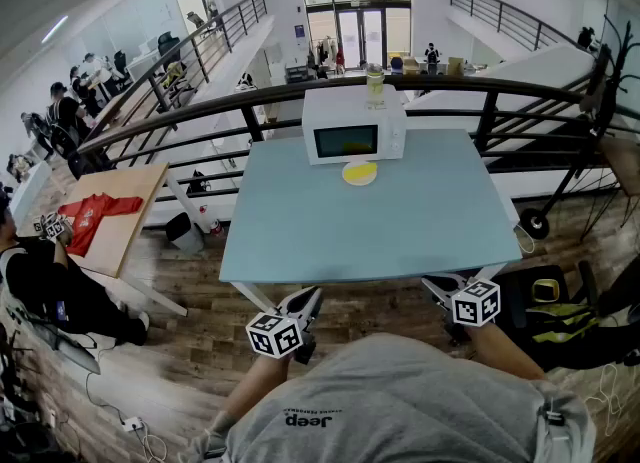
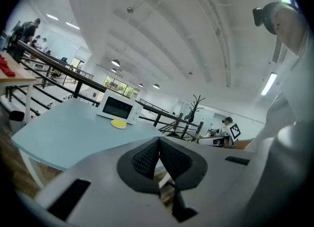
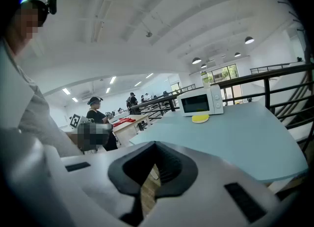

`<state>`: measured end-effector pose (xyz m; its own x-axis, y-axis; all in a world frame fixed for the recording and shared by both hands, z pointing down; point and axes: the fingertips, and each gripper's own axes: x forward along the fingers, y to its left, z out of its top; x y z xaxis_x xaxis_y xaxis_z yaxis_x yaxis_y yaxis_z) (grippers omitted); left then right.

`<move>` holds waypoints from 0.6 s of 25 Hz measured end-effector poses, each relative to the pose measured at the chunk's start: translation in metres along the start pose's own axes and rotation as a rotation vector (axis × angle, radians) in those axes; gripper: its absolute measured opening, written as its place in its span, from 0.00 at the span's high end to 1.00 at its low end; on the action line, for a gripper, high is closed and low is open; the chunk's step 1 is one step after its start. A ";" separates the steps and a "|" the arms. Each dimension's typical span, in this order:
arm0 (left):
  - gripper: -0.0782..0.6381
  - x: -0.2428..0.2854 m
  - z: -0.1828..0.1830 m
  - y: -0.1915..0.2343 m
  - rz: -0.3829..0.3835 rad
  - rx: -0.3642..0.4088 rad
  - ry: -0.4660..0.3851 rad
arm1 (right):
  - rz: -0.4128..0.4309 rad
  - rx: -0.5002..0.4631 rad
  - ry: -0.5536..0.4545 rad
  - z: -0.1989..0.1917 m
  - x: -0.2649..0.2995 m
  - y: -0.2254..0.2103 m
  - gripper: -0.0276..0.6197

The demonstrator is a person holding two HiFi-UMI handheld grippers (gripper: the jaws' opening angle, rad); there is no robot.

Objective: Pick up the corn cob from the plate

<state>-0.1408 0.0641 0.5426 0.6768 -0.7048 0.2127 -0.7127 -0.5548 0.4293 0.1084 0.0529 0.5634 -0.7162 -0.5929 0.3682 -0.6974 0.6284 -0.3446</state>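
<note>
- Mezzanine workroom, railing (image 1: pixel 430 84) behind: a pale blue table (image 1: pixel 370 231) stands almost bare.
- At its far end, the corn cob (image 1: pixel 359 169) lies on a yellow plate (image 1: pixel 373 179). Yellow on yellow, the cob is hard to tell from the dish at this range.
- Plate and cob sit just in front of a white microwave (image 1: pixel 352 125), close to its door.
- Well apart from them, at the near edge of the table, the person holds the left hand-held gripper (image 1: pixel 310 297) and the right hand-held gripper (image 1: pixel 434 283) close to the body.
- Both have their jaws pressed together with nothing between them. Each tilts slightly downward toward the table.
- The pick-up looks not yet begun: the whole length of the table lies between jaws and cob.
- Likely trouble: jaws arriving closed would nudge the cob instead of gripping it. A round cob may roll off the shallow plate. A hard push could slide the plate against the microwave. Poor contrast may lead the jaws onto the rim.
</note>
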 end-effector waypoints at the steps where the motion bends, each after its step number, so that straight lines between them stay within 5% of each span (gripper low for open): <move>1: 0.87 0.002 -0.001 -0.003 0.000 0.002 0.001 | 0.000 0.000 0.003 -0.001 -0.002 -0.003 0.93; 15: 0.87 0.006 -0.008 -0.012 0.020 -0.010 0.006 | 0.017 0.012 0.008 -0.009 -0.010 -0.012 0.93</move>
<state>-0.1269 0.0700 0.5457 0.6633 -0.7131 0.2269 -0.7244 -0.5357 0.4340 0.1245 0.0562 0.5716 -0.7278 -0.5779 0.3694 -0.6854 0.6322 -0.3614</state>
